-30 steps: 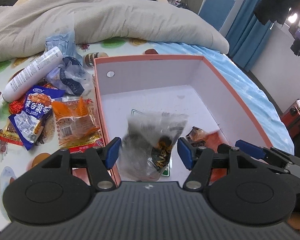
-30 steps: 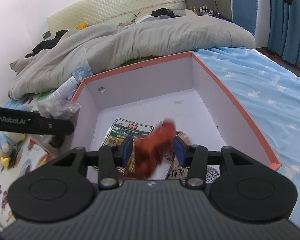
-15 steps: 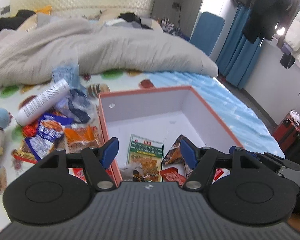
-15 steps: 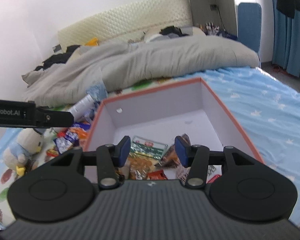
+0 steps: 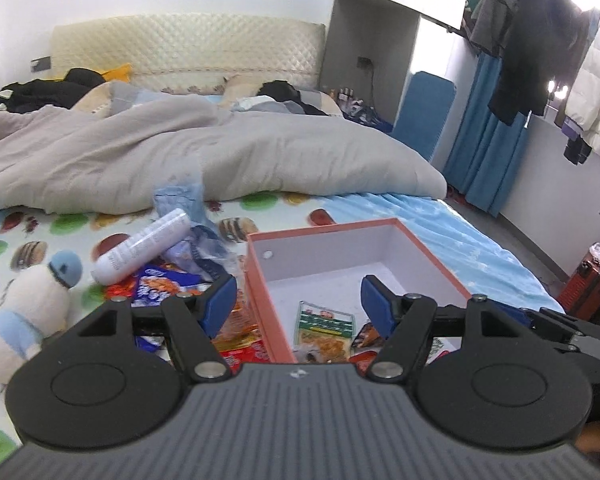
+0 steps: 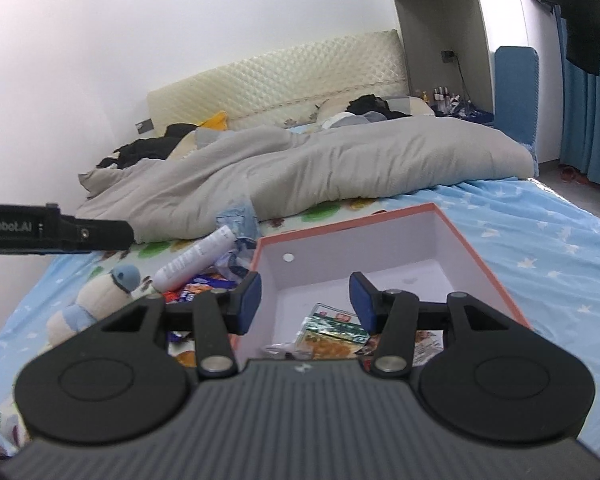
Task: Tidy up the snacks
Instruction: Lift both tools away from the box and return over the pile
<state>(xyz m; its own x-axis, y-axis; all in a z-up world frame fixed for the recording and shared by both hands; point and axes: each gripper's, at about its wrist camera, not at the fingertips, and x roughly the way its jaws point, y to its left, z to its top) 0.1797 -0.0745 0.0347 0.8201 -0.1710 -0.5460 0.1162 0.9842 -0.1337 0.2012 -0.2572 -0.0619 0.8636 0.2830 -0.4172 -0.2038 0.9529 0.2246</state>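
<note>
Orange-rimmed box [image 5: 432, 256] w/ white inside is sitting on the bed; more snack packs [image 5: 168, 284] are lying just left of it. A green-labelled snack packet [image 5: 325, 326] is lying flat at its near end w/ crumpled wrappers. Left gripper [image 5: 299, 306] and right gripper [image 6: 305, 300] are both hovering over that end, jaws apart, nothing between.

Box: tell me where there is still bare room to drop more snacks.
The far half of the box floor, toward the wall with the round hole, is bare. The near end is crowded with snack packets. Outside its left wall, the bed is cluttered with packets, a white bottle and a plush toy.
</note>
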